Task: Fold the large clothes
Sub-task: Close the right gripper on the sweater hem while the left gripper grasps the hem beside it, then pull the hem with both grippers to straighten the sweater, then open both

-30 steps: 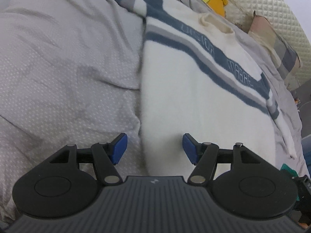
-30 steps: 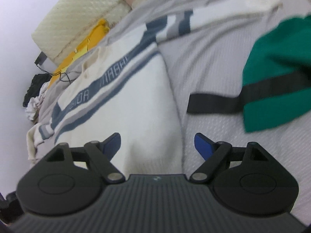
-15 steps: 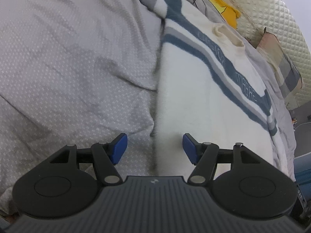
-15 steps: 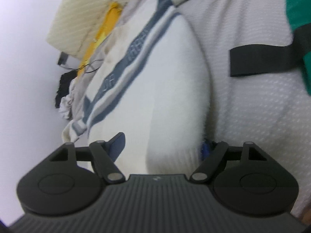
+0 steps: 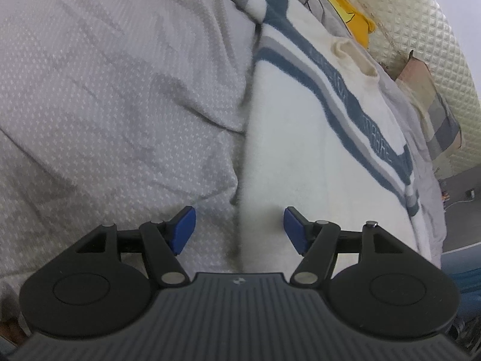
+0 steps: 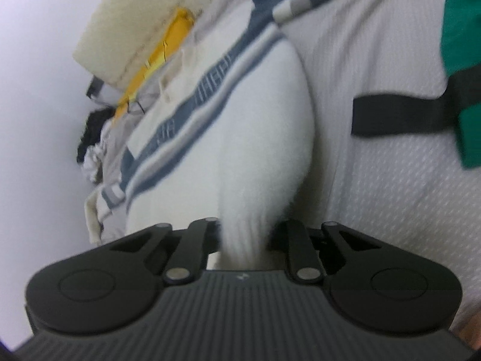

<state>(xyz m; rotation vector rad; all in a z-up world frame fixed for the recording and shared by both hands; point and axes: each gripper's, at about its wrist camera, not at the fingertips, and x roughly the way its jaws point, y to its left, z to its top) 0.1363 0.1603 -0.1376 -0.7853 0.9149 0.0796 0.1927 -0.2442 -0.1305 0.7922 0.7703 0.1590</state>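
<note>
Closed in since a second earlier, right gripper (image 6: 245,237), jaws closing on the ribbed hem of the white sweater (image 6: 240,150), cloth bunched between them. Stretched ahead and to its left, sweater body with blue-grey chest stripes, flat on the grey bedspread (image 6: 375,195); off to its right, a green garment (image 6: 463,45) with a black strap (image 6: 396,115). Kept wide apart, left gripper (image 5: 239,230), blue fingertips (image 5: 183,228) straddling the sweater's side edge, nothing pinched. Farther ahead, yellow cloth (image 5: 345,3) against a quilted headboard (image 5: 421,30).
</note>
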